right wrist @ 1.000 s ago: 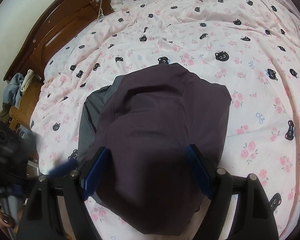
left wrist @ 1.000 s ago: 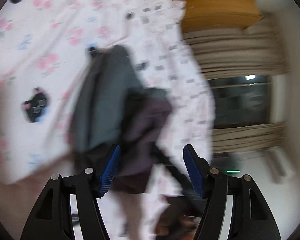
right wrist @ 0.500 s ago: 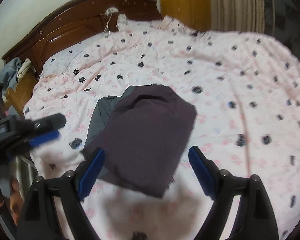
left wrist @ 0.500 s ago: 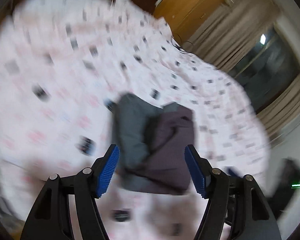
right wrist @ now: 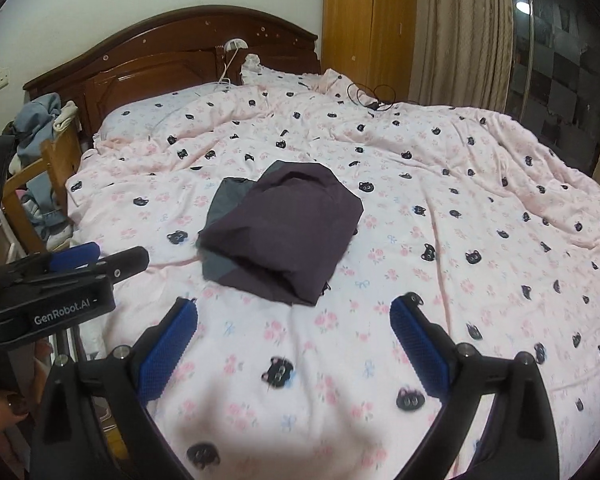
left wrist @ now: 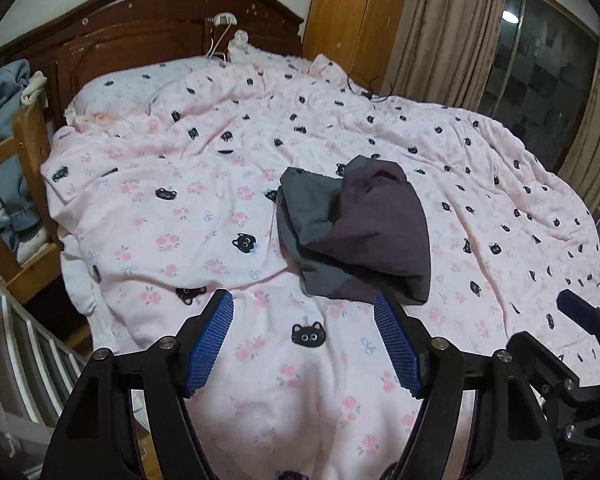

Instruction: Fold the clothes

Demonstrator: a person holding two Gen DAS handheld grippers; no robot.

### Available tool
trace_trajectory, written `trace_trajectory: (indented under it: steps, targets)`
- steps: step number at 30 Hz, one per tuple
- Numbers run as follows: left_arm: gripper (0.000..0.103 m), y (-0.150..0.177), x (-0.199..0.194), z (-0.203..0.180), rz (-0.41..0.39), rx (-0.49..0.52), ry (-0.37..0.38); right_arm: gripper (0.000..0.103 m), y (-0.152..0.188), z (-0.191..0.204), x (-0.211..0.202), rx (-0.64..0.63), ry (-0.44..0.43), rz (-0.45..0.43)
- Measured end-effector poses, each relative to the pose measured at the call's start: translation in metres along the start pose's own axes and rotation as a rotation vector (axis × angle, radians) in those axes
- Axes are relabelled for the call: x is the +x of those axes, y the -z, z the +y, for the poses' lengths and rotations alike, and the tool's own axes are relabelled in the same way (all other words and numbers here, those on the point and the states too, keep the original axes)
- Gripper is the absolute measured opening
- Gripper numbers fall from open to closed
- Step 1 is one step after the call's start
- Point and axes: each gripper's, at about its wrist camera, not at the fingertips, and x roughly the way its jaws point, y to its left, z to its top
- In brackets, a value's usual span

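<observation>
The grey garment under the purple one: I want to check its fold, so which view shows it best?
The left wrist view: the grey garment shows along the whole left side of the purple garment. The right wrist view shows only a grey sliver.

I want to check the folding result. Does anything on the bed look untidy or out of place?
The purple garment lies skewed over the grey garment, whose edge sticks out on one side, so the pile is uneven. A black cable lies loose near the pillows.
</observation>
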Motion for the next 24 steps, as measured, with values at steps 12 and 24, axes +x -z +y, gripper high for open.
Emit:
trace_trajectory:
  steps: [12,24]
  targets:
    - [0.070,0.030,-0.046,-0.015,-0.100,0.068,-0.049,0.099,0.030,0.016,-0.057,-0.036,0.024,-0.051]
    - [0.070,0.035,-0.068,-0.029,-0.177,0.152,0.099,0.099,0.040,-0.006,-0.084,0.016,-0.009,-0.072]
